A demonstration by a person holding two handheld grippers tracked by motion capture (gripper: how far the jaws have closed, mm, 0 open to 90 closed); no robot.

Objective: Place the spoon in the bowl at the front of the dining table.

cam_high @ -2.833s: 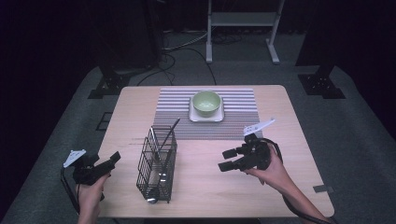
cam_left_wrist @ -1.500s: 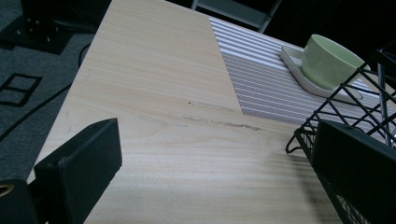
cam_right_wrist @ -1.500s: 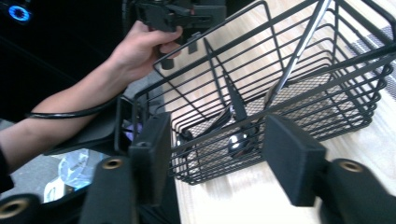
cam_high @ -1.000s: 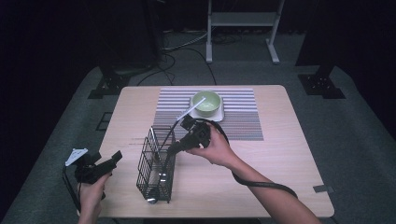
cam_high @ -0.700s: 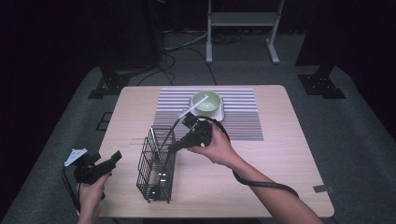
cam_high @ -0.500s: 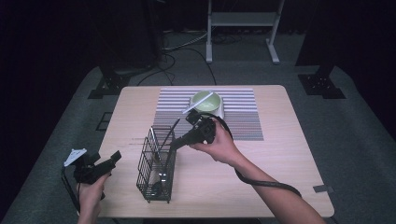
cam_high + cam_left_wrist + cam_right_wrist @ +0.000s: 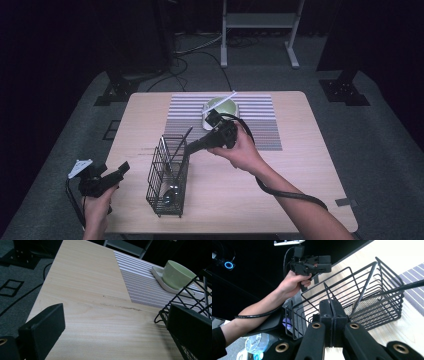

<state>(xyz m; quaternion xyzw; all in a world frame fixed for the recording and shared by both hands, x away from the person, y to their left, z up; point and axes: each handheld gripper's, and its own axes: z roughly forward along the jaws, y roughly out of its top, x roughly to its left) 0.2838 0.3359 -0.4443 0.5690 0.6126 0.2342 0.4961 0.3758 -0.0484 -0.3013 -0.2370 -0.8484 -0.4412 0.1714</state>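
A black wire basket (image 7: pixel 167 175) stands on the wooden table (image 7: pixel 300 165) near its front. A dark utensil (image 7: pixel 186 138) leans inside it, handle sticking out of the top. My right gripper (image 7: pixel 192 147) hovers at the basket's upper right rim with its jaws pressed together. In the right gripper view the shut tips (image 7: pixel 332 305) lie over the near rim of the basket (image 7: pixel 362 290), and whether they pinch a wire is unclear. My left gripper (image 7: pixel 121 168) is held at the table's front left corner, jaws wide apart (image 7: pixel 115 330) around nothing.
A green bowl (image 7: pixel 221 106) on a white square plate sits on a striped mat (image 7: pixel 260 127) at the back middle. The bowl (image 7: pixel 177 273) shows past the basket (image 7: pixel 190 302) in the left gripper view. Dark floor, cables and stand legs surround the table.
My right gripper crossed from the table's right side to the basket's top rim, then its hand rose and shifted slightly back-right. The basket and the left gripper stayed where they were.
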